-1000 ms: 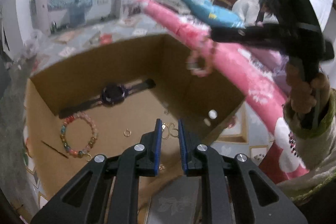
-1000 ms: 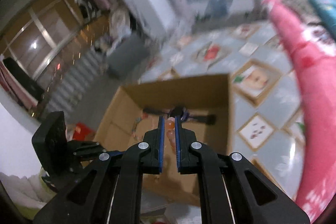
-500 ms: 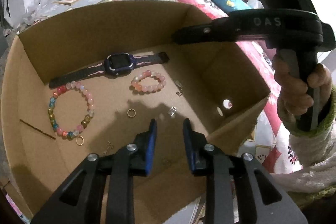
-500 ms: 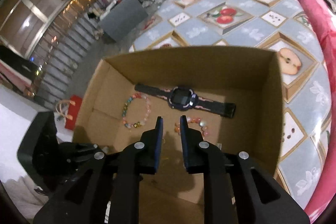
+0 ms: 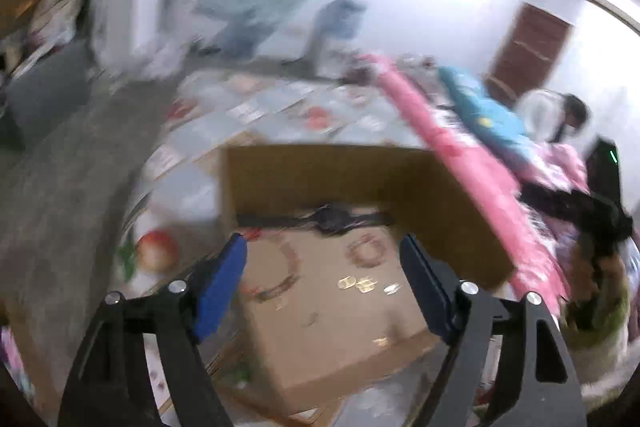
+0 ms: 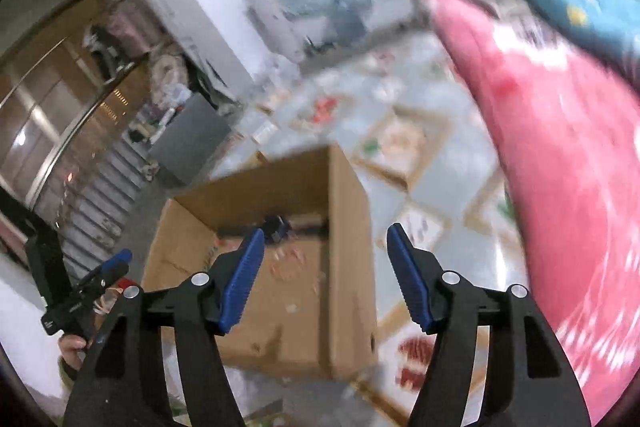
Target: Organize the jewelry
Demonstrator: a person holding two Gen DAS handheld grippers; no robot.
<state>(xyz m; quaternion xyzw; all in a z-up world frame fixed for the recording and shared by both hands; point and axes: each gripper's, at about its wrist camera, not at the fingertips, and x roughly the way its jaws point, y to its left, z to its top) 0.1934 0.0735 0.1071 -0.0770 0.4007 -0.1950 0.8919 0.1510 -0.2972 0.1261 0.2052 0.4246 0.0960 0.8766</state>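
A: What are the two grippers doing?

B: Both have just been opening and hold nothing. The left gripper [image 5: 322, 267] stands wide apart at the lower centre of its view; the right gripper [image 6: 324, 267] is parted a little less. Both pictures are blurred by motion.

A: Where is the jewelry?

B: In an open cardboard box [image 5: 304, 171] on the patterned floor, centre frame. A dark wristwatch [image 5: 332, 219] lies along the far wall. In front of it lie a small pink bead bracelet [image 5: 366, 253] and, to its left, a larger multicoloured bead bracelet [image 5: 280, 275]. Small gold pieces [image 5: 362, 283] are scattered nearer the camera; too blurred to name.

A: How should the next move go?

B: My judgement: steady each hand first, pick out one small piece, come down over it, and close gently so it doesn't skid.
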